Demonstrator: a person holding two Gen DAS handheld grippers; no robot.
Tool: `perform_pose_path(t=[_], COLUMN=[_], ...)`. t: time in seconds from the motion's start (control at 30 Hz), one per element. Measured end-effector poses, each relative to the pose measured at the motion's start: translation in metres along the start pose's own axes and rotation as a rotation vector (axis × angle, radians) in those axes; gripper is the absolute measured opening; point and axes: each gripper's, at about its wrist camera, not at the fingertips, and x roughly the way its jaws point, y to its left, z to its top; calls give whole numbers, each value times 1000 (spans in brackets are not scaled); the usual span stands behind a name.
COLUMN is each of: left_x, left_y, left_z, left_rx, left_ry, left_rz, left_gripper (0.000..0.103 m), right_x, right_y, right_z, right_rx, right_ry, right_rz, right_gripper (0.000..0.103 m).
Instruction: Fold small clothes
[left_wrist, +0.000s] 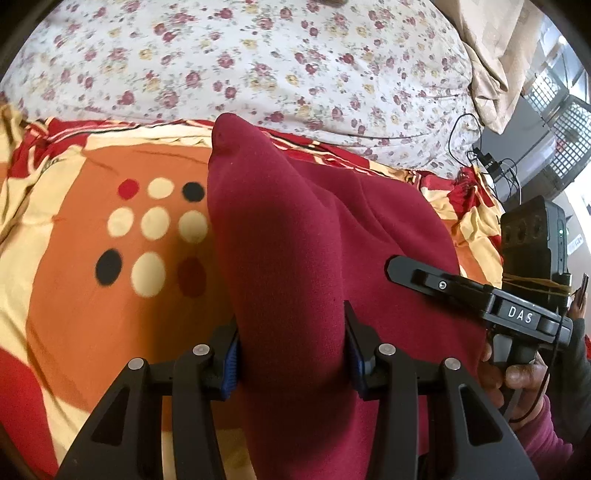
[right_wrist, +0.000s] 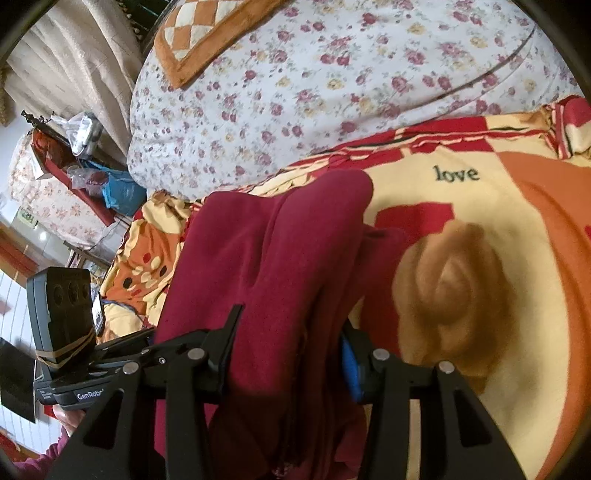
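A dark red fleece garment (left_wrist: 295, 240) is bunched up and held above the patterned bedspread (left_wrist: 92, 240). My left gripper (left_wrist: 291, 354) is shut on a thick fold of it, blue pads pressing both sides. In the right wrist view the same garment (right_wrist: 266, 266) drapes over and between the fingers of my right gripper (right_wrist: 288, 354), which is shut on it. The right gripper also shows in the left wrist view (left_wrist: 461, 291), at the garment's right edge. The left gripper shows in the right wrist view (right_wrist: 110, 354), at the left.
A floral quilt (left_wrist: 258, 66) lies bunched along the far side of the bed. A checked orange pillow (right_wrist: 207, 33) rests on it. Cables and a dark box (left_wrist: 517, 162) sit off the bed's right edge. A cluttered shelf (right_wrist: 74, 155) stands at the left.
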Motion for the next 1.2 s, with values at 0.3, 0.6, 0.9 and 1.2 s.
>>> perform_pose_path(t=[0.3, 0.6, 0.9, 1.2], left_x=[19, 8, -5, -9], left_y=[32, 23, 11, 2], left_z=[-18, -21, -25, -33], left_rx=[-109, -82, -51, -35], left_ry=[26, -9, -74, -99], left_rz=[-21, 101, 228, 267], left_gripper=[46, 57, 57, 57], right_x=[23, -19, -41, -9], right_y=[-6, 33, 78, 52], right_z=[-8, -14, -40, -57], right_rx=[-67, -235, -434, -446], right_ry=[47, -36, -21, 60], right_rz=[-87, -280, -181, -266], right_gripper=[58, 62, 60, 48])
